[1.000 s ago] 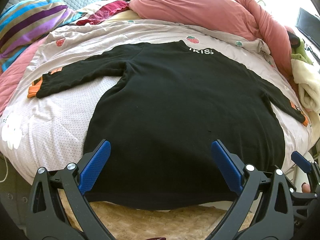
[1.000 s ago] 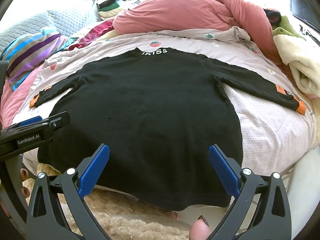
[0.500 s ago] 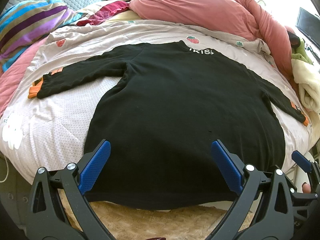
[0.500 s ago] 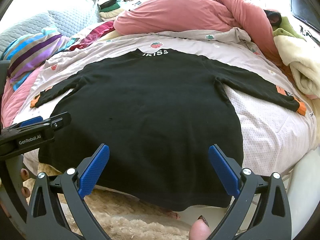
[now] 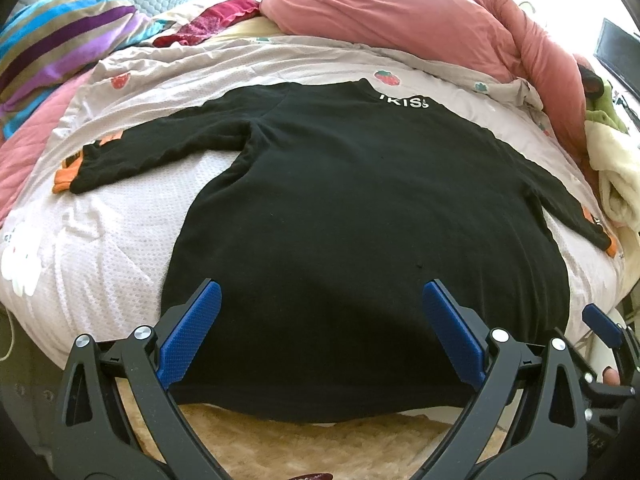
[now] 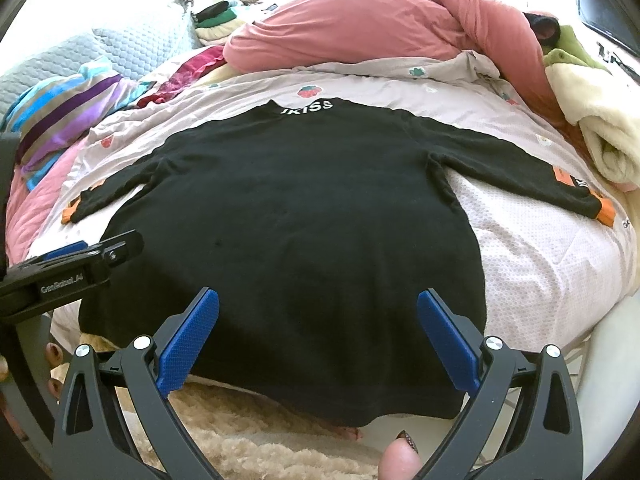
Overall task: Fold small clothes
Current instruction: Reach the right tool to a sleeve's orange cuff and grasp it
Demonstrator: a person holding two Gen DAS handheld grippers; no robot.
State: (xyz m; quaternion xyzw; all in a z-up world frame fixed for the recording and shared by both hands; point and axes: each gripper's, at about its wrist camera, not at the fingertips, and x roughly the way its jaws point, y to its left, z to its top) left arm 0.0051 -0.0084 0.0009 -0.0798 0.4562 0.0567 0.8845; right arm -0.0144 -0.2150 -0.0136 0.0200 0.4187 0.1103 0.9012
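A black long-sleeved top with white lettering at the collar and orange cuffs lies flat on the bed, sleeves spread out to both sides, hem hanging over the near edge. My left gripper hovers open above the hem, nothing between its blue pads. My right gripper is open too, over the hem's right part. The left gripper's body shows at the left of the right wrist view, and a blue tip of the right gripper at the right edge of the left wrist view.
A pink duvet is heaped at the back of the bed, a striped pillow at the far left, a cream blanket at the right. A beige shaggy rug lies below the bed edge. A toe shows at the bottom.
Both grippers have drifted very slightly; the top lies as before and both stay open.
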